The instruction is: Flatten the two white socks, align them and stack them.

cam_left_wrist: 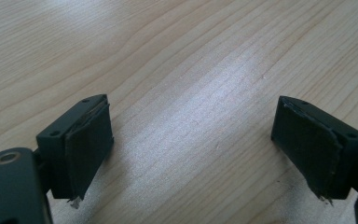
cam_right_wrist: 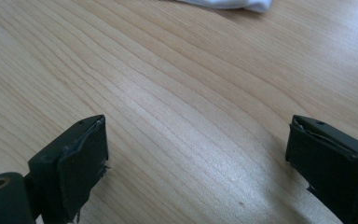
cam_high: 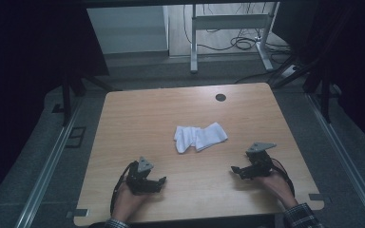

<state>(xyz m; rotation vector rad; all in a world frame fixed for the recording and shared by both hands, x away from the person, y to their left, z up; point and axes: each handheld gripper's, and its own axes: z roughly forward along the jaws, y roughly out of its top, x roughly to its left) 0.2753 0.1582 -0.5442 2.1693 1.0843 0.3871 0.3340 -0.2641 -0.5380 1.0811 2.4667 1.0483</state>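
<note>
Right, high view first: we see a white cloth [cam_high: 200, 137] lying crumpled near the middle of the table [cam_high: 138, 118], free of both grippers. The left gripper [cam_high: 160, 182] sits low at the near left, held in a hand [cam_high: 126, 202]; the right gripper [cam_high: 235, 169] at the near right, in the other hand [cam_high: 278, 185]. Both point inward toward each other, well apart from the cloth. A dark round hole [cam_high: 221, 97] sits near the far edge.

Left gripper view: we see fingers [cam_left_wrist: 86, 144] spread wide, nothing between them, bare wood grain below. Pad edges look frayed.

Right gripper view: fingers [cam_right_wrist: 81, 170] spread wide too, empty. A white sliver of cloth [cam_right_wrist: 228, 4] shows at the top edge, near but not touching.

Risks, as we judge them: the cloth is bunched in layers, so a pinch may catch only the top fold and drag the rest, or leave it more tangled. Coming in too flat could push the cloth across the smooth table rather than grip it. Frayed pads may snag fibres on release. Both grippers closing on the same end would bunch it instead of spreading it.

Hard to tell: whether the cloth is one piece or two, where its corners lie, and how the folds overlap. In the right gripper view most of the cloth is cut off.
</note>
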